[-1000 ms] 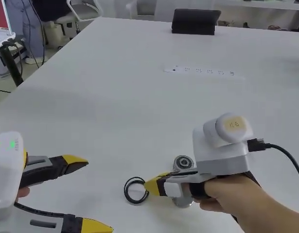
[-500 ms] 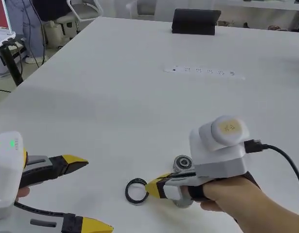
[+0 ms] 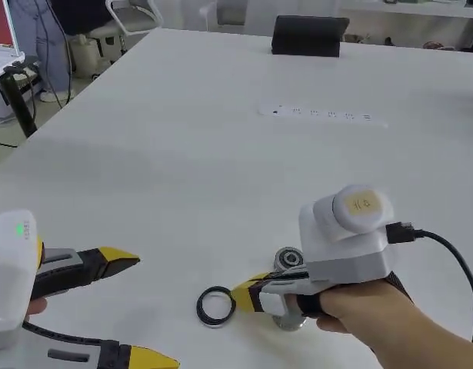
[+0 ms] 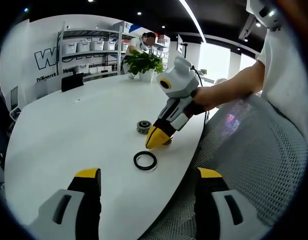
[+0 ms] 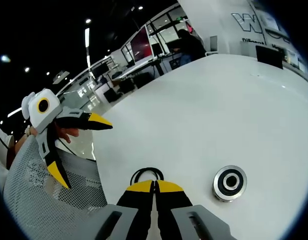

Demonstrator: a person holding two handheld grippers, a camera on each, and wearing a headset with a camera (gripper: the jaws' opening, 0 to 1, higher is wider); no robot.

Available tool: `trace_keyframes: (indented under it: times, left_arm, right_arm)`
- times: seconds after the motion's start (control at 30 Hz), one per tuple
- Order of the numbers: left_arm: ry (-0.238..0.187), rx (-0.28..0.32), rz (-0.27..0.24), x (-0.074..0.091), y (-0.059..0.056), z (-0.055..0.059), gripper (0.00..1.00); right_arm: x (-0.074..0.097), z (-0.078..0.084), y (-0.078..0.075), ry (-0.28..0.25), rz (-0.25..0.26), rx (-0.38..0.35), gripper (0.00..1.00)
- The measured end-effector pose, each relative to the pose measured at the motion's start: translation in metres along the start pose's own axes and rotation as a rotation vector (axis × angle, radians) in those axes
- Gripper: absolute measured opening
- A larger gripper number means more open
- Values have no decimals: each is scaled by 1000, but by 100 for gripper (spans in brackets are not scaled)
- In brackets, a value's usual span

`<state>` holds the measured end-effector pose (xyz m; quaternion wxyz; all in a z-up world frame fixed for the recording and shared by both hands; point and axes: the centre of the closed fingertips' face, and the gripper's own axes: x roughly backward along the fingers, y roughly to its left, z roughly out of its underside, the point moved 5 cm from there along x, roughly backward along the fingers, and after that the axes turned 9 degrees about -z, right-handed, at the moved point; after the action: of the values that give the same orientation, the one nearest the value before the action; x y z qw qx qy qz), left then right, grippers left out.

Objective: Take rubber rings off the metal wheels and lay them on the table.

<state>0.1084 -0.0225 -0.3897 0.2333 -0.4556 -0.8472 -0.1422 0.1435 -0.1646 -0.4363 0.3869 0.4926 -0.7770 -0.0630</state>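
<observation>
A black rubber ring (image 3: 215,305) lies flat on the white table (image 3: 221,154), just off the yellow tips of my right gripper (image 3: 238,294). That gripper is shut with nothing between its jaws. In the right gripper view the ring (image 5: 146,174) shows right beyond the gripper (image 5: 155,184). A metal wheel (image 3: 289,258) stands beside the gripper, seen again in the right gripper view (image 5: 230,183). Another metal piece (image 3: 290,320) is half hidden under my hand. My left gripper (image 3: 148,309) hovers open at the near left, pointing at the ring (image 4: 145,160).
A white power strip (image 3: 321,113) lies mid-table and a dark tablet-like object (image 3: 309,36) stands at the far edge. Office chairs (image 3: 132,15) are beyond the table's far left corner. The near table edge runs close under both grippers.
The ring, twisted and partly lifted at the right gripper's tips a second ago, now lies flat and round on the table. The left gripper has stayed put.
</observation>
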Motion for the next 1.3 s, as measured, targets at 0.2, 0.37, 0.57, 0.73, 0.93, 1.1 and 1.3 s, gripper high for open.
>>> trace_keyframes:
  times: [0.2,0.37,0.57,0.73,0.93,1.1,1.3]
  left_arm:
    - [4,-1,2,0,-1,1,74]
    - [6,0,2,0,-1,1,74]
    - [7,-1,1,0,-1,1,74]
    - [7,-1,-3,1,-1,1,74]
    - [3,3,-6,2,0,1,74]
    - [1,8,-7,2,0,1,74]
    - [2,8,-3,2,0,1,74]
  right_arm:
    - [2,-1,-2,-4,7,3,0]
    - [5,-4,-3,-18,13,-2,0]
    - [4,-4,-2,-17,14,0,0]
    - [2,-2,0,-6,17,15,1]
    - [0,-1,2,11,14,42,5]
    - [2,-2,1,7,21,48,6]
    - [6,-7,0,-9,23,44,8]
